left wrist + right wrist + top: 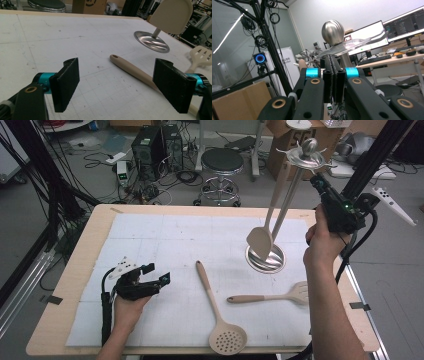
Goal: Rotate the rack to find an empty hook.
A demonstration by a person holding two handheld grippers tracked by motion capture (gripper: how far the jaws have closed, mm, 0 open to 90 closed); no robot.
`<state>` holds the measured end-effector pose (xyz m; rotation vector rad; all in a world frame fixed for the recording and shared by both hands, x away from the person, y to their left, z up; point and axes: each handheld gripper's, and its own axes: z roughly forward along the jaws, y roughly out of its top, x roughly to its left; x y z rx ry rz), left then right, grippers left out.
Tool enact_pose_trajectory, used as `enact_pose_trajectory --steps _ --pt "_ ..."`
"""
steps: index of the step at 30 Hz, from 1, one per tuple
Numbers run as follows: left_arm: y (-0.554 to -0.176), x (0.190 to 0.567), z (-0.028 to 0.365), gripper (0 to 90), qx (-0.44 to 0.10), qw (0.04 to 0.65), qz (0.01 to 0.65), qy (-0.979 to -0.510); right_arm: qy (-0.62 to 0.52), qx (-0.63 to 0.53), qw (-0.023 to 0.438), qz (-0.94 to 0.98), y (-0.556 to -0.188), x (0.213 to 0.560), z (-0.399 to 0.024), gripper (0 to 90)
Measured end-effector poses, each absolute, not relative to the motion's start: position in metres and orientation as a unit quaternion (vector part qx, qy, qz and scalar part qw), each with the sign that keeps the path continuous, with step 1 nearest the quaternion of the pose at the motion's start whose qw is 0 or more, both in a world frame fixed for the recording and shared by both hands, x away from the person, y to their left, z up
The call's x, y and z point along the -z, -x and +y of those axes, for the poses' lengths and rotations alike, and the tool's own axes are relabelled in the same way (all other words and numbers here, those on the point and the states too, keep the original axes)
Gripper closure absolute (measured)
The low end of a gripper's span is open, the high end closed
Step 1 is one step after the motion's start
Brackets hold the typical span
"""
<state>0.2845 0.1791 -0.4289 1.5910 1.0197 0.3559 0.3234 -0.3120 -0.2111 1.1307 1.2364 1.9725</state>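
The right gripper (320,184) has its fingers (333,75) pressed together on nothing, raised just beside the top of the metal rack (306,150), where a spatula (263,236) hangs, handle up, blade down over the round base (265,260). The left gripper (156,273) rests on the tabletop (150,235) with fingers (67,82) spread apart. Just beyond lies a skimmer (216,310), its long handle pointing away from the person.

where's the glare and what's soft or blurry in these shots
High view: even light, slightly soft throughout, with sheen on the stand's round metal base. Left gripper view: bright streaks on that base, the gripper pads slightly soft up close. Right gripper view: highlights on the steel ball, bright monitors behind, and the gripper soft up close.
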Motion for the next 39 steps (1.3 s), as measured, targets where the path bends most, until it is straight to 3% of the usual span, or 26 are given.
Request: enact_pose_trajectory --steps 22,39 --pt "-0.284 0.429 0.180 22.1 -0.151 0.572 0.435 -0.679 -0.415 -0.721 0.269 0.485 -0.340 0.203 -0.274 90.0" --pt "-0.284 0.429 0.179 22.1 -0.151 0.572 0.436 -0.679 -0.441 -0.722 0.277 0.457 -0.331 0.225 -0.310 90.0"
